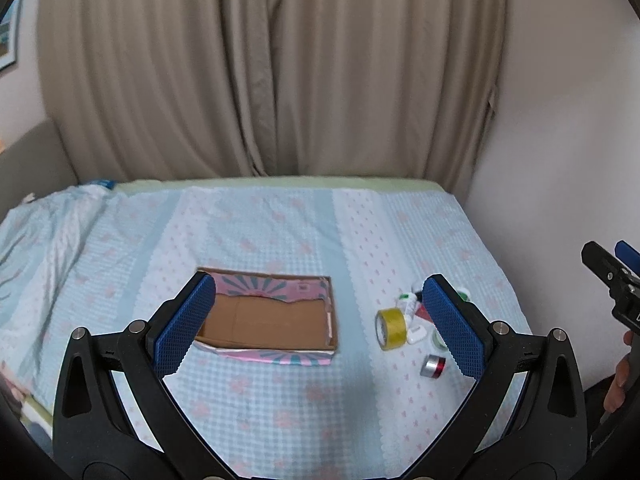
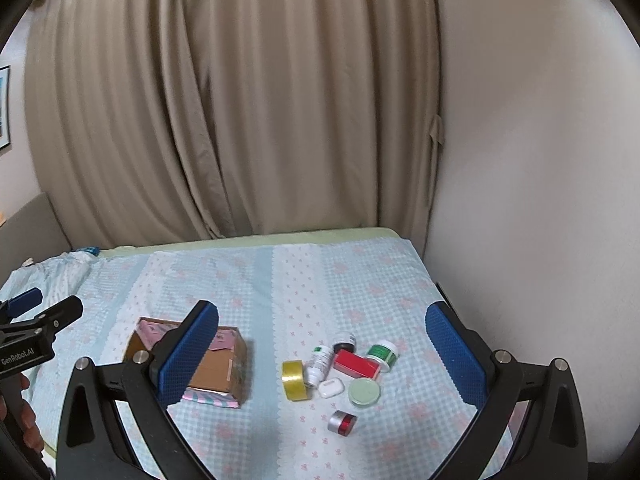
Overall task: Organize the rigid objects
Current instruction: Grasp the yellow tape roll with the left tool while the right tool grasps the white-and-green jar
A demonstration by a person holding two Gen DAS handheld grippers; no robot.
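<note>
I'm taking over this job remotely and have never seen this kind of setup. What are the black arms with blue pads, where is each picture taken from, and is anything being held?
There is no robot. A person holds a two-fingered claw in each hand, each with a fisheye camera looking out along its fingers. The left claw fills the left wrist view; the right claw fills the right wrist view. Both are open and hold nothing.

Below them is a bed with a blue patterned sheet. On it lies an open cardboard box, which looks empty. To its right is a cluster: a yellow tape roll, a white bottle, a red box, a green-labelled jar, a white earbud case, a pale green lid and a small red and silver tape roll.
</note>
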